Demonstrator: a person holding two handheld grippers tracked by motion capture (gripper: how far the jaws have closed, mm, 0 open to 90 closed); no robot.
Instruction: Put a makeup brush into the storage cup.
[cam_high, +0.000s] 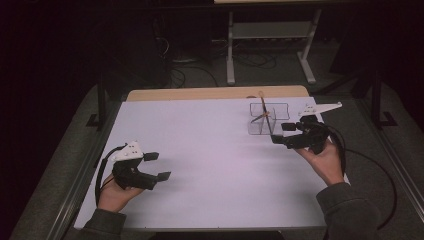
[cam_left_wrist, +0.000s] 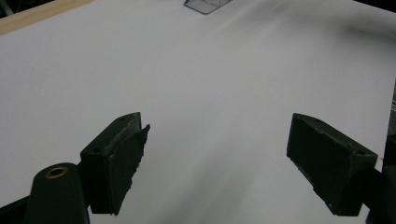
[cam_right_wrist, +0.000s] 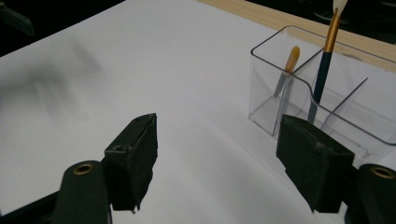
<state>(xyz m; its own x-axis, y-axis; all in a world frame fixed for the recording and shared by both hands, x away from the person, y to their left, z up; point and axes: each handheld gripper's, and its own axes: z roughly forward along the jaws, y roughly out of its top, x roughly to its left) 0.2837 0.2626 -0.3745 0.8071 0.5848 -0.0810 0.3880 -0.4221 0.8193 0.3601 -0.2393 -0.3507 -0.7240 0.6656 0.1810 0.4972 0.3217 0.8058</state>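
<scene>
Brushes, a blue-handled paintbrush (cam_right_wrist: 322, 77) and a shorter orange-tipped one (cam_right_wrist: 289, 63), stand in the clear plastic divided holder (cam_high: 268, 119) on the white bench (cam_high: 210, 150). Right gripper (cam_high: 283, 133) hovers just beside it, fingers spread, empty. Left gripper (cam_high: 157, 166) well apart, fingers spread.

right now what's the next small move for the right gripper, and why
Probably draw the right gripper back a little from the holder. Its jaws stand open with nothing between them, and both brushes already stand inside the clear holder, so nothing there seems left to grasp.
</scene>
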